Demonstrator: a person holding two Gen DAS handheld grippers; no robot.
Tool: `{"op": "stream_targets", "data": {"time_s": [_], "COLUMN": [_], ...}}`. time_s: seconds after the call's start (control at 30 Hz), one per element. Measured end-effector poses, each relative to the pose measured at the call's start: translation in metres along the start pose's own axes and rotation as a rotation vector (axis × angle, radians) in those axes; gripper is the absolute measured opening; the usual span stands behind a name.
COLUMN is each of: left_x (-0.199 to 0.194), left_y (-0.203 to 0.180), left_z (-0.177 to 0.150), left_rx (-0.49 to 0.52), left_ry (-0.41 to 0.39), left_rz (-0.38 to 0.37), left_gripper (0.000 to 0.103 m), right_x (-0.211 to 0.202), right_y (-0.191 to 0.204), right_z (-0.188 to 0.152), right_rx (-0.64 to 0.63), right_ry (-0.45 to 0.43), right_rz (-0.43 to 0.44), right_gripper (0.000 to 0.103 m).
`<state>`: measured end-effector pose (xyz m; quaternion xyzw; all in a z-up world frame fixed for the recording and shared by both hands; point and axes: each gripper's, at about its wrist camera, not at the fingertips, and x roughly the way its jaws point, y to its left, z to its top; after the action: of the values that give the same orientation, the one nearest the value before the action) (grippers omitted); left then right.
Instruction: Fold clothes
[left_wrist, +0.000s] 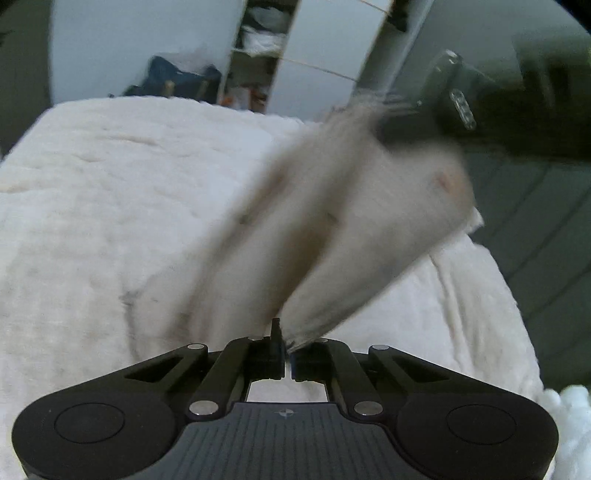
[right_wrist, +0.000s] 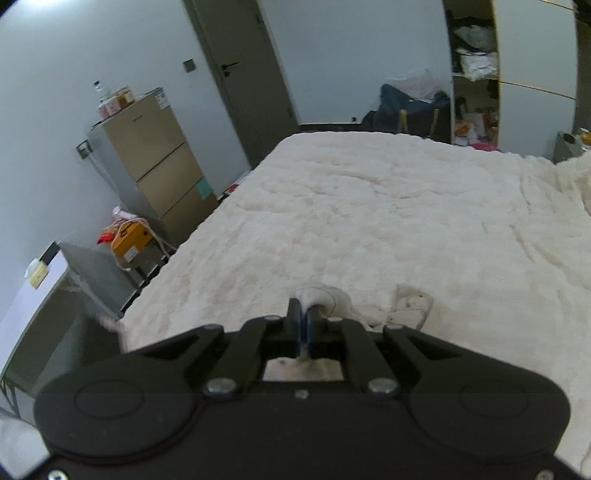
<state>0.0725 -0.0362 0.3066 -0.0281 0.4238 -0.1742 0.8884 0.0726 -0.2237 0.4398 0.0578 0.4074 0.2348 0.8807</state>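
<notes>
1. Left wrist view: left gripper (left_wrist: 284, 341) at bottom centre, jaws closed on a corner of the pale garment (left_wrist: 332, 221); cloth is motion-blurred and stretches from the fingertips up toward the upper right.
2. Same view: right gripper (left_wrist: 391, 136) at upper right, dark and blurred, at the garment's far end; its grip can't be read from here.
3. Garment hangs between the two grippers above the fluffy cream bedspread (left_wrist: 110, 184).
4. Right wrist view: right gripper (right_wrist: 303, 325) at bottom centre, jaws pressed together on a fold of the pale garment (right_wrist: 332, 299), which bunches just past the fingertips onto the bedspread (right_wrist: 369, 206).
5. Containers: open wardrobe shelves (right_wrist: 474, 62) at upper right hold stacked light and dark items, too blurred to name; dark blue bag (right_wrist: 410, 105) beside them on the floor, contents unclear.
6. Tan drawer cabinet (right_wrist: 155, 162) at left, jars on top; orange box (right_wrist: 129, 240) below it.
</notes>
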Motion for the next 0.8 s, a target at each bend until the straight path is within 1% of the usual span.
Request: {"op": "stream_targets", "data": {"time_s": [0.07, 0.1, 0.2, 0.23, 0.3, 0.37, 0.43, 0.47, 0.5, 0.53, 0.6, 0.63, 0.7, 0.8], "left_x": [-0.019, -0.031, -0.061, -0.076, -0.105, -0.127, -0.149, -0.154, -0.162, -0.168, -0.184, -0.192, -0.210, -0.227], "left_y": [0.007, 0.012, 0.010, 0.005, -0.008, -0.026, -0.050, -0.057, -0.065, -0.068, -0.073, -0.074, -0.074, -0.076], "left_z": [0.016, 0.029, 0.064, 0.079, 0.102, 0.123, 0.135, 0.140, 0.150, 0.153, 0.165, 0.170, 0.178, 0.186], "left_rx": [0.055, 0.095, 0.210, 0.278, 0.372, 0.417, 0.456, 0.466, 0.475, 0.476, 0.459, 0.447, 0.417, 0.401], "left_ry": [-0.048, -0.080, -0.168, -0.207, -0.280, -0.326, -0.364, -0.375, -0.391, -0.400, -0.419, -0.424, -0.444, -0.455], "left_rz": [0.042, 0.067, 0.103, 0.111, 0.116, 0.102, 0.095, 0.096, 0.096, 0.096, 0.091, 0.087, 0.074, 0.079], "left_gripper": [0.002, 0.002, 0.002, 0.002, 0.002, 0.001, 0.001, 0.001, 0.001, 0.001, 0.001, 0.001, 0.001, 0.001], "right_x": [-0.003, -0.005, -0.015, -0.021, -0.034, -0.050, -0.061, -0.068, -0.072, -0.077, -0.083, -0.085, -0.084, -0.076], "right_y": [-0.004, -0.003, 0.003, 0.007, 0.012, 0.016, 0.017, 0.018, 0.018, 0.018, 0.015, 0.013, 0.010, 0.013], "right_z": [-0.005, -0.006, -0.006, -0.003, 0.004, 0.015, 0.022, 0.025, 0.026, 0.026, 0.024, 0.022, 0.017, 0.006], "right_rx": [0.016, 0.014, -0.010, -0.021, -0.043, -0.076, -0.112, -0.142, -0.166, -0.186, -0.216, -0.220, -0.230, -0.272], "right_ry": [-0.004, -0.014, -0.050, -0.075, -0.130, -0.188, -0.233, -0.266, -0.291, -0.312, -0.337, -0.337, -0.332, -0.298], "right_rz": [0.025, 0.041, 0.082, 0.102, 0.126, 0.140, 0.148, 0.142, 0.130, 0.116, 0.121, 0.133, 0.158, 0.197], "right_gripper": [0.001, 0.001, 0.003, 0.004, 0.009, 0.014, 0.022, 0.039, 0.059, 0.062, 0.063, 0.063, 0.068, 0.069]}}
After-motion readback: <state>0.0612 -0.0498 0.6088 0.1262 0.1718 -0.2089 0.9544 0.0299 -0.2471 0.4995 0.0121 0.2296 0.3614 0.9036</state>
